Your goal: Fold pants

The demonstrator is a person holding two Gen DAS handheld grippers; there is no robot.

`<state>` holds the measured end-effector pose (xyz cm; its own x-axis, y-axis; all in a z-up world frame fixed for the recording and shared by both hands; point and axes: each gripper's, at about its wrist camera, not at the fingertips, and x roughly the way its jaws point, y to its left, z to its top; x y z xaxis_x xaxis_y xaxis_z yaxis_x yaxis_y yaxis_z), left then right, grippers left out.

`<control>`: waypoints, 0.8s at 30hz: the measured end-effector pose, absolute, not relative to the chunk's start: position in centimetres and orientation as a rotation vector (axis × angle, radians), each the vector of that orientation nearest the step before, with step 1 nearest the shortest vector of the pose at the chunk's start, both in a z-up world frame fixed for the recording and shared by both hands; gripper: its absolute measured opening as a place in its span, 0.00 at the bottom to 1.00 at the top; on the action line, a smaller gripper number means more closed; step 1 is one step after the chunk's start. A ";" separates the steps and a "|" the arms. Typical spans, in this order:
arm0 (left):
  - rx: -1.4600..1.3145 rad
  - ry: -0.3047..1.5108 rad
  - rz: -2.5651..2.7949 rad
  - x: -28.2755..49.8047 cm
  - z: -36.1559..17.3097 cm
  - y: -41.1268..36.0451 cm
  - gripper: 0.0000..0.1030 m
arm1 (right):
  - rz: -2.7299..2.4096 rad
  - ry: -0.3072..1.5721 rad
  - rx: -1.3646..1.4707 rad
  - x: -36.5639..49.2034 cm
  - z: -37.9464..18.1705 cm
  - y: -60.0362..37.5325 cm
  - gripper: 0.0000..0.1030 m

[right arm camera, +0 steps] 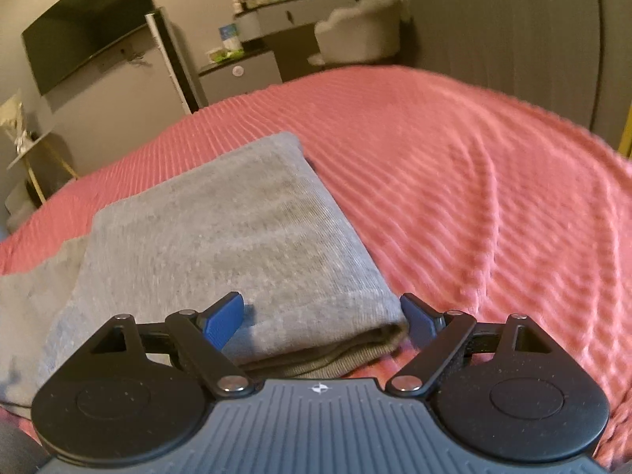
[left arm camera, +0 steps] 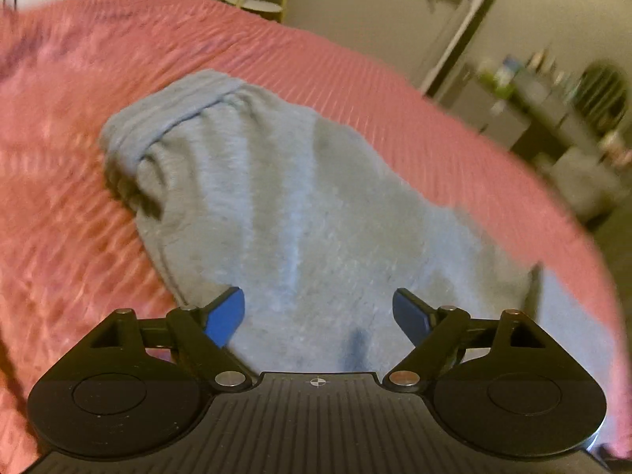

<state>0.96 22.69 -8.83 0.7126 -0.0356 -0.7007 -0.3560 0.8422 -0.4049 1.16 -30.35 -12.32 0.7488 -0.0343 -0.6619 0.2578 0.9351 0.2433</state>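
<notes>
**Grey sweatpants: soft, light, grab at the layered edges**

Both my tools stand spread, nothing pinched. My left gripper (left arm camera: 319, 316) hangs over the cloth with its blue pads (left arm camera: 225, 316) wide apart and only fabric showing between them, not pressed. My right gripper (right arm camera: 322, 318) sits at the near folded end, pads straddling that edge, no contact that I can see.

Handling, my read: the grey knit-cotton sweatpants (right arm camera: 221, 245) are limp, light and not fragile. Fleece-like surface should give the pads grip, so slip isn't the worry. The risk is pinching only the top layer and pulling the fold apart. Take hold at the stacked near edge (right arm camera: 339, 355), where the layers show one on another, or at the gathered elastic waistband (left arm camera: 173, 118), the thickest part.

Look: already doubled over, a fairly flat slab with a rounded fold at the near end and a looser lower layer poking out on the left of the right view. The waistband is bunched and creased at the far end.

Place: they lie on the pink ribbed bedspread (right arm camera: 474, 197), close to the bed's near edge, well short of the far one.
</notes>
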 end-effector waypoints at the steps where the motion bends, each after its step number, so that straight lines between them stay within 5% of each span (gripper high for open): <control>1: -0.609 0.737 0.155 0.1 -8.9 23.7 0.84 | -0.163 0.690 0.317 1.1 -12.0 -30.1 0.83; 5: -0.716 0.630 0.126 -2.6 -8.8 25.9 0.94 | -0.186 0.602 0.285 0.9 -10.7 -29.0 0.83; 14: -0.784 0.624 0.137 -3.3 -10.8 28.7 0.94 | -0.026 0.616 -0.037 3.1 -11.7 -22.4 0.83; 24: -0.980 0.620 0.057 -1.5 -14.3 33.0 0.94 | 0.171 0.644 0.001 2.1 -13.9 -21.4 0.84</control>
<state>-1.53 33.02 -14.34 0.8267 -0.2260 -0.5152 -0.3165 0.5703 -0.7580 2.14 -21.38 -13.88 0.7859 0.1589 -0.5976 -0.1584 0.9859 0.0539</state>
